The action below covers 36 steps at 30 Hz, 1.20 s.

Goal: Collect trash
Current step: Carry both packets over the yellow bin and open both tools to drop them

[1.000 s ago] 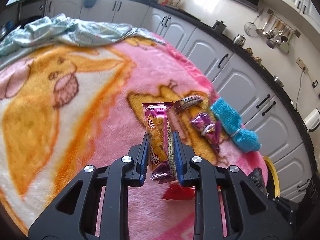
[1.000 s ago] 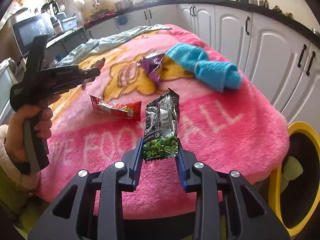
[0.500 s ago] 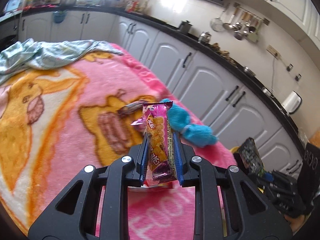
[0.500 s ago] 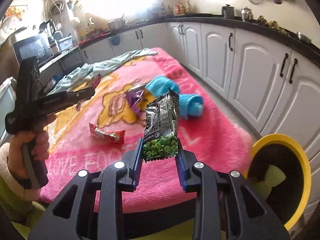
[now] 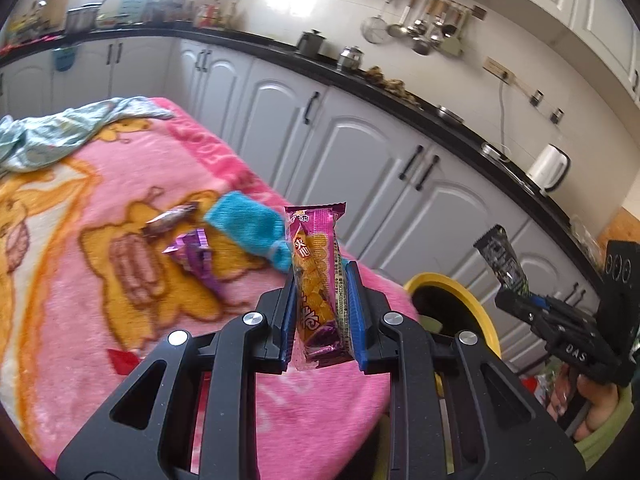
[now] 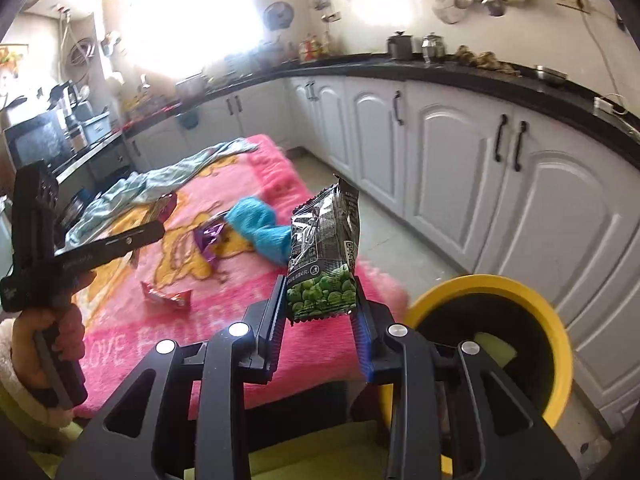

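Observation:
My left gripper (image 5: 320, 316) is shut on a purple and orange snack wrapper (image 5: 318, 280), held upright above the blanket's right end. My right gripper (image 6: 320, 312) is shut on a black and green pea packet (image 6: 324, 264), held upright beside the yellow-rimmed bin (image 6: 560, 344). The bin also shows in the left wrist view (image 5: 452, 284), past the blanket edge. On the pink blanket (image 6: 224, 320) lie a red wrapper (image 6: 166, 298), a purple wrapper (image 6: 208, 240) and a brown wrapper (image 5: 170, 218). The right gripper with its packet (image 5: 502, 258) shows at the right of the left wrist view.
A blue towel (image 5: 252, 228) lies near the blanket's right edge. A pale green cloth (image 5: 60, 132) is crumpled at the far end. White kitchen cabinets (image 6: 460, 168) with a black counter run behind. A floor gap separates the blanket from the cabinets.
Both grippers have swung right and risen, still shut on their wrappers. The yellow bin has come into the left wrist view and stands closer under the right gripper.

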### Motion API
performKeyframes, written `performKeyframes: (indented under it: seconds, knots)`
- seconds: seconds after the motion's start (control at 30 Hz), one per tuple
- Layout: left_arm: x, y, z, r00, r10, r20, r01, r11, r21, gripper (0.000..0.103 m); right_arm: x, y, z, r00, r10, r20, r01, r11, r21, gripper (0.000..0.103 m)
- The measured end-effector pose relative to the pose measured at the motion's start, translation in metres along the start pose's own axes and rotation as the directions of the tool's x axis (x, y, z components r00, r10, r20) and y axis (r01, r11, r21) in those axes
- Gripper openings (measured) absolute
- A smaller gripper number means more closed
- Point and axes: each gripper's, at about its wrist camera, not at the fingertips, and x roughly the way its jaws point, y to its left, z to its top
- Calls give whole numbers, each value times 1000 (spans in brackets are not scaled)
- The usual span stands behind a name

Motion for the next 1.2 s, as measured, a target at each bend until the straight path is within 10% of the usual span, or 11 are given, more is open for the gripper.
performKeyframes:
  seconds: [0.83, 1.2]
  knots:
    - [60, -134, 5, 982, -174, -71, 185, 962, 203, 17, -57, -102, -23, 975, -212, 71, 198, 965, 172, 29]
    - [117, -186, -13, 957, -233, -171, 271, 928, 254, 17, -37, -147, -58, 970, -240, -50, 245, 937, 249, 32]
